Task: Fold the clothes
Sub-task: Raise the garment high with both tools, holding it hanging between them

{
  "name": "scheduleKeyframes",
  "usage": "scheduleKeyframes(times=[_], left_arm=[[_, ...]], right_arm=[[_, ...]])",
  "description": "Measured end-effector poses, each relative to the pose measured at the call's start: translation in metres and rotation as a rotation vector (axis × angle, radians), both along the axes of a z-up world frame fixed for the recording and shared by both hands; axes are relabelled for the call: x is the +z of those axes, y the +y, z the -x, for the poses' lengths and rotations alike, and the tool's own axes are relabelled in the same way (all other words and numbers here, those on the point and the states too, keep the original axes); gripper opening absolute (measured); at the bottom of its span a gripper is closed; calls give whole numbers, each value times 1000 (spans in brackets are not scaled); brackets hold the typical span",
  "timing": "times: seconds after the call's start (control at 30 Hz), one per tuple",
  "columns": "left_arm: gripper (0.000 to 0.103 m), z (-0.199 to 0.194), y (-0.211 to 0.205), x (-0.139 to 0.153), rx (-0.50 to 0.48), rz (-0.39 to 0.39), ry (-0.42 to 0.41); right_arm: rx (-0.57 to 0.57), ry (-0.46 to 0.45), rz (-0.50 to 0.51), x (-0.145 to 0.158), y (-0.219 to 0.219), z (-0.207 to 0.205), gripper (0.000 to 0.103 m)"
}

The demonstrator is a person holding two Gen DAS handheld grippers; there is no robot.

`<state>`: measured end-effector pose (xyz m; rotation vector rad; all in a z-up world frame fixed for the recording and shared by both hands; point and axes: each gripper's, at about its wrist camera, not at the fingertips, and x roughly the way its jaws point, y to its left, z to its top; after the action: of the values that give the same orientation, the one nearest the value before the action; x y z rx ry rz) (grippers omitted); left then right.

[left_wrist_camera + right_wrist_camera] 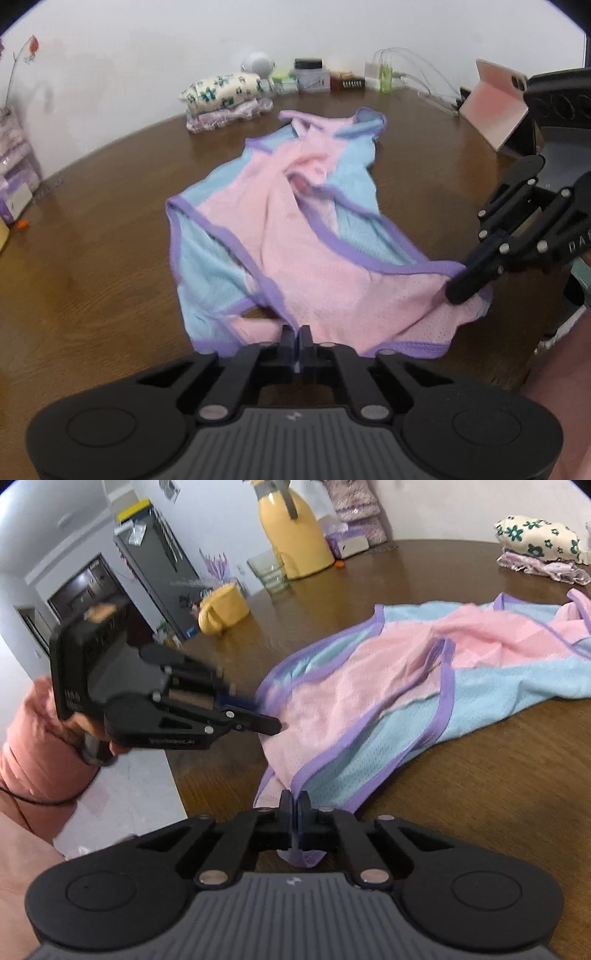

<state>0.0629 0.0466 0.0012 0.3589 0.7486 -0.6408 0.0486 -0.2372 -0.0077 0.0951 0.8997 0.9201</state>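
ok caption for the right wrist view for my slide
Both grippers pinch the near hem of a pink-and-blue garment on the table.

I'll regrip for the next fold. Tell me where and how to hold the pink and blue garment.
Grip the purple-trimmed hem of the pink and blue mesh garment at its two near corners, coming in low from the near table edge. That hem lies closest, and the left gripper and right gripper are already shut on it there.
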Motion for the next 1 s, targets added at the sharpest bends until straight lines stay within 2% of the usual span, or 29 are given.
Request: scheduleKeyframes(times=[0.07, 0.13, 0.33, 0.37, 0.47, 0.63, 0.8, 0.83, 0.93, 1.0], left_arm=[[0, -3, 4, 22, 25, 36, -44], [0, -10, 8, 57, 56, 87, -111], [0, -27, 4, 201, 110, 274, -323], [0, -27, 3, 216, 116, 298, -343], [1, -25, 1, 230, 113, 364, -348], [3, -22, -1, 253, 109, 474, -354], [11, -19, -4, 277, 104, 584, -360], [13, -22, -4, 271, 102, 611, -320], [13, -35, -7, 226, 82, 659, -176], [14, -42, -11, 201, 60, 676, -122]], right_arm=[[-40, -20, -48, 21, -14, -11, 1], [-85, -74, -76, 52, -26, -25, 1], [-206, -300, -218, 193, -52, -69, 1], [-219, -341, -242, 217, -54, -70, 1], [-254, -470, -312, 288, -59, -70, 1], [-291, -592, -379, 350, -64, -58, 1], [-304, -583, -394, 351, -61, -62, 1], [-304, -570, -391, 346, -59, -66, 1], [-291, -536, -385, 336, -54, -75, 1], [-283, -523, -381, 329, -50, -77, 1]])
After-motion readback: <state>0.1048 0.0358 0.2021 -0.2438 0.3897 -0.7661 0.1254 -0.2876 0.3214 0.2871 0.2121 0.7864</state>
